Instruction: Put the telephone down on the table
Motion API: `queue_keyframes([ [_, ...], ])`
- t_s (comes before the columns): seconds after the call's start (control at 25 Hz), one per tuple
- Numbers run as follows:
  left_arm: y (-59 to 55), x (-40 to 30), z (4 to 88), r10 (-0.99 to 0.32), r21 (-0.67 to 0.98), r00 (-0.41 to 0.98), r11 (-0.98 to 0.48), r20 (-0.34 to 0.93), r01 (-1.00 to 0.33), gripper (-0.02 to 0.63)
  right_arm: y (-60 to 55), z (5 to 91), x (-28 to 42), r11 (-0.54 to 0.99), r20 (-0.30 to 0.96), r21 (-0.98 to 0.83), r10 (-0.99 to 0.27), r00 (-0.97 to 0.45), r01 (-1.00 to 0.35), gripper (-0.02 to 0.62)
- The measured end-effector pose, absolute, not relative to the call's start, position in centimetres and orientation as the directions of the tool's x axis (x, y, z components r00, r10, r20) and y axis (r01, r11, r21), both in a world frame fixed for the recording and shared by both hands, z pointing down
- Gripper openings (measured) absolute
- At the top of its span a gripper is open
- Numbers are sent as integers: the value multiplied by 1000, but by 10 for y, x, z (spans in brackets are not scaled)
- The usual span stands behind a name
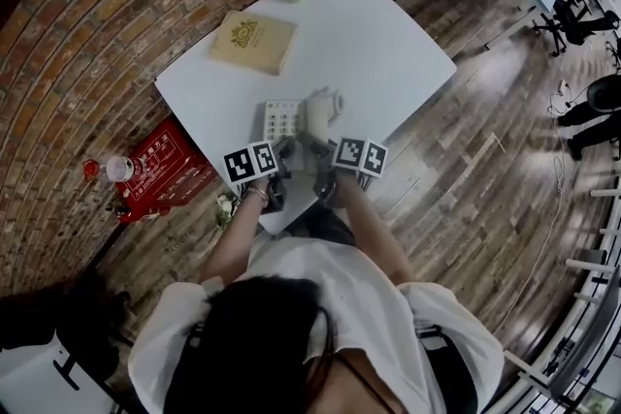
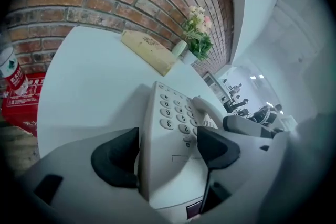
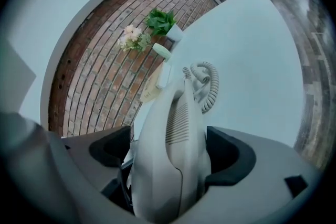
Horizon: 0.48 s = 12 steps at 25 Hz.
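Partly hidden, the telephone (image 1: 282, 120) lies between spread left gripper (image 2: 168, 140) fingers; right gripper (image 3: 169, 145) fingers clamp its handset (image 3: 179, 110).

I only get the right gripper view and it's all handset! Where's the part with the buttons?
Observer: The left gripper view shows the telephone base, buttons up, on the table, with your handset along one side.
Child: Is the other claw squeezing it?
Observer: The left claw has the base between its pads, with its jaws wide apart. I see no squeeze.
Child: Is the phone far from the edge?
Observer: No. In the head view it sits at the table edge nearest the person.
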<state>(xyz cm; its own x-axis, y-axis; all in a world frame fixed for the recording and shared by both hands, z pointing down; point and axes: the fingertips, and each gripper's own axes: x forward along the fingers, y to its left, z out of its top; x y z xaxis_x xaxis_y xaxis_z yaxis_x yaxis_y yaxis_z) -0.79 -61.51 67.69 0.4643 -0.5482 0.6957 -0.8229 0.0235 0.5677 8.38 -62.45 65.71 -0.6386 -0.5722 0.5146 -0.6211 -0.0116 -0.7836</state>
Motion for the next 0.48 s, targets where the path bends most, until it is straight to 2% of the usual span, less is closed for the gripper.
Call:
queue_keyframes([
  [0.16, -620, -10, 666, -587, 528, 438, -21, 681, -849, 365, -625, 647, 84, 76, 501, -749, -584, -639, -658, 439],
  [0.28, -621, -11, 659, -604, 492, 418, -49, 678, -869, 365, -625, 641, 90, 84, 510, -714, -618, -598, -695, 439],
  [0.48, -619, -14, 630, -691, 476, 425, -132, 584, -869, 365, -625, 625, 103, 111, 503, -667, -662, -555, -737, 439],
])
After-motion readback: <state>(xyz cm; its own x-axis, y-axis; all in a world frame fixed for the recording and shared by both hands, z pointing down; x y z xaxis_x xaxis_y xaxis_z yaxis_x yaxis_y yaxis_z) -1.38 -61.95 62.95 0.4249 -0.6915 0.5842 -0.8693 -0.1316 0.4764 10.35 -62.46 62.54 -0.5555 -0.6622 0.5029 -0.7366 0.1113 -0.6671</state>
